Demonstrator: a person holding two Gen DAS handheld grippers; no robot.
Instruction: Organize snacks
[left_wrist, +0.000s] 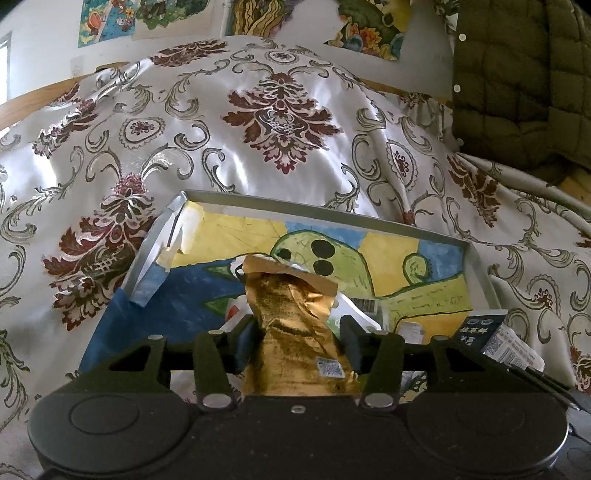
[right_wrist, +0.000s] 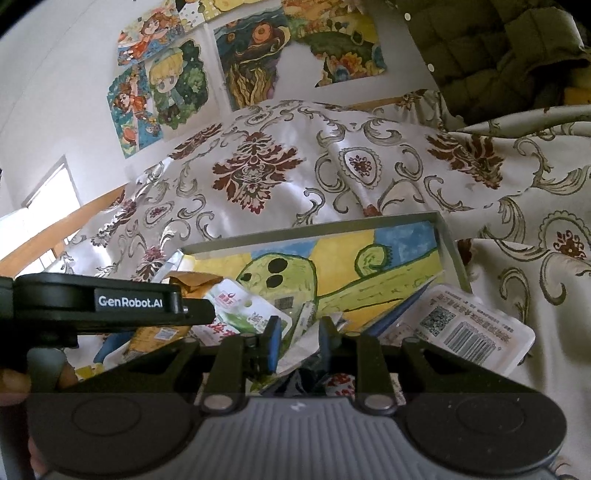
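- only the left wrist view shows the gold bag (left_wrist: 295, 332) whole: crinkled foil, a brown taped top, a small label low on its front.
- only the right wrist view shows the left claw (right_wrist: 110, 306) from the side, marked genrobot.ai, and the white packet (right_wrist: 458, 328) with a qr code and barcode, ahead and to the right of the right claw (right_wrist: 297, 341).
- the left claw (left_wrist: 295, 345) is clamped on the gold bag, a finger pressing each side; the bag stands upright between them, over the near part of the tray (left_wrist: 332, 208).
- the right claw's fingers sit close together on a thin white wrapper (right_wrist: 301, 347); i cannot tell whether they pinch it or only touch.
- a green and white pouch (right_wrist: 240, 314) lies in the tray, ahead and left of the right claw.
- a dark box (left_wrist: 476, 328) sits to the right of the left claw, at the tray's near corner.
- the tray, lined with a painted drawing (right_wrist: 369, 273), rests on a floral cloth (left_wrist: 258, 122) beyond both claws.
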